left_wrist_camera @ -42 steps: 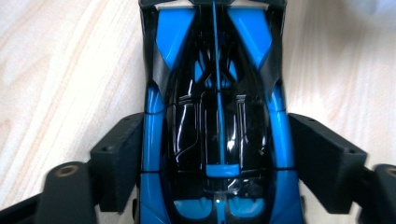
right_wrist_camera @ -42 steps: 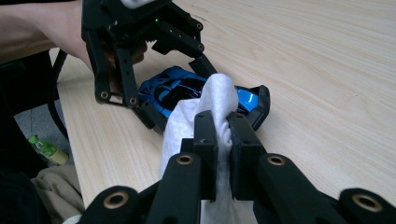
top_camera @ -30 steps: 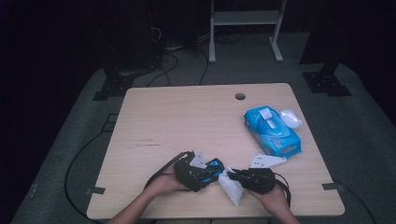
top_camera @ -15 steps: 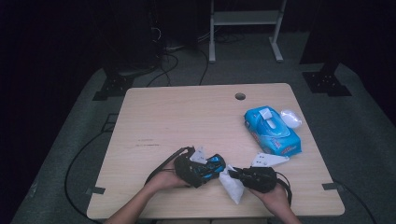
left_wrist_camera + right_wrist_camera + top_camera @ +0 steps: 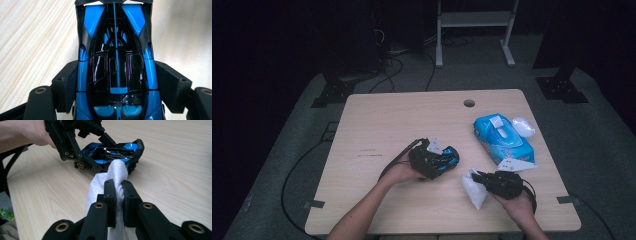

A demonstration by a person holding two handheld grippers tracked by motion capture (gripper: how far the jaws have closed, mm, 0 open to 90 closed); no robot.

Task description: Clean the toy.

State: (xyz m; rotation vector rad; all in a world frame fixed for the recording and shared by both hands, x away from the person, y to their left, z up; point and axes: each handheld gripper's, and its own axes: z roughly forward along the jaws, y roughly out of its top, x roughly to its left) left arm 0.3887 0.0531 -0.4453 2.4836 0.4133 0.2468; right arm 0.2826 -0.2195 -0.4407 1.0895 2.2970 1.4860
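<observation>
The left gripper (image 5: 447, 161) clamps a blue and black toy car (image 5: 116, 62) by its flanks, one black jaw pressed to each side, so the roof and glossy canopy stay bare and reachable. In the high view the toy car (image 5: 446, 159) sits near the middle of the wooden table (image 5: 377, 125), toward the near edge, apparently raised just off the surface; I judge that lets it be turned to meet a cloth.

The right gripper (image 5: 119, 185) has its jaws pinched tight on a bunched white wet wipe (image 5: 110, 180), whose wad pokes out past the tips as a soft pad. That pad points at the car's tail and sits near it; whether they touch I cannot tell.

To the far right lies the blue wipes pack (image 5: 502, 140), its flap lifted, the likely source, with a white lid (image 5: 523, 126) just beside it.
</observation>
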